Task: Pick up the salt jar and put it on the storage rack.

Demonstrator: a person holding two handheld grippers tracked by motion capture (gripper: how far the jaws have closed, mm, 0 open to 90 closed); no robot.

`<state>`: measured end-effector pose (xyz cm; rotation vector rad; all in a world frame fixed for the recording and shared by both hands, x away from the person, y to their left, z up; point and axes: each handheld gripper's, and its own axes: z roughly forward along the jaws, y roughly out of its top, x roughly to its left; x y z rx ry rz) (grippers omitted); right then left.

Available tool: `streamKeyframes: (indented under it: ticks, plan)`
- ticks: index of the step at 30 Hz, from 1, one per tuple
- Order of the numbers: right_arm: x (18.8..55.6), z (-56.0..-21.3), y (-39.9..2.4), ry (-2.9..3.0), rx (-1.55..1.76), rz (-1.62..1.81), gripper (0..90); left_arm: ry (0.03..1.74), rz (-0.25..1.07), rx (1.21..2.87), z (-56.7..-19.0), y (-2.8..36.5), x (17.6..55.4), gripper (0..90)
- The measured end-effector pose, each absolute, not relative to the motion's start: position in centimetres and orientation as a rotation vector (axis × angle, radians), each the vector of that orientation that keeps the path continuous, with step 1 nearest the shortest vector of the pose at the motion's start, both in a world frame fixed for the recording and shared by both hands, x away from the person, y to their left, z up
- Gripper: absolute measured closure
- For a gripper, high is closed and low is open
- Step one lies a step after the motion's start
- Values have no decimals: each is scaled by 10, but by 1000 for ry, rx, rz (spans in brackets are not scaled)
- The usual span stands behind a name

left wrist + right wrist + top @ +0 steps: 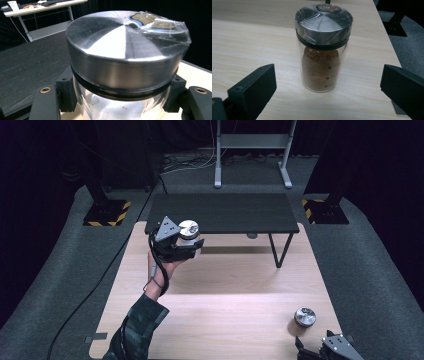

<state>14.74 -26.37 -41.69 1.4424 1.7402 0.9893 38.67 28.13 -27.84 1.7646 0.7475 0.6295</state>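
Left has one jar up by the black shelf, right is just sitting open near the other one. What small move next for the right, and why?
Probably ease the right gripper forward until its jaws flank the brown-powder jar, then close. Its jaws stand wide open with the jar upright on the table ahead, centred between them but untouched. The left gripper already holds its own jar by the shelf.
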Motion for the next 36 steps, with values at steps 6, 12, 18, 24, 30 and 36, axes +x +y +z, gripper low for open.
streamKeyframes:
  ticks: [6,12,18,24,30,36]
  plan:
    - [147,-417,-265,1738,1443,992,0,731,628,1769,-267,277,395,311]
    - [148,-418,-264,1741,1441,998,0,734,635,1769,-260,275,402,311]
    - [148,-418,-265,1743,1445,998,0,740,654,1768,-253,273,409,311]
    - [149,-419,-265,1753,1443,997,0,754,649,1750,-248,271,417,311]
    - [150,-419,-265,1756,1443,996,0,792,617,1749,-245,264,437,311]
    - [149,-419,-266,1754,1441,1002,0,814,619,1749,-249,254,451,311]
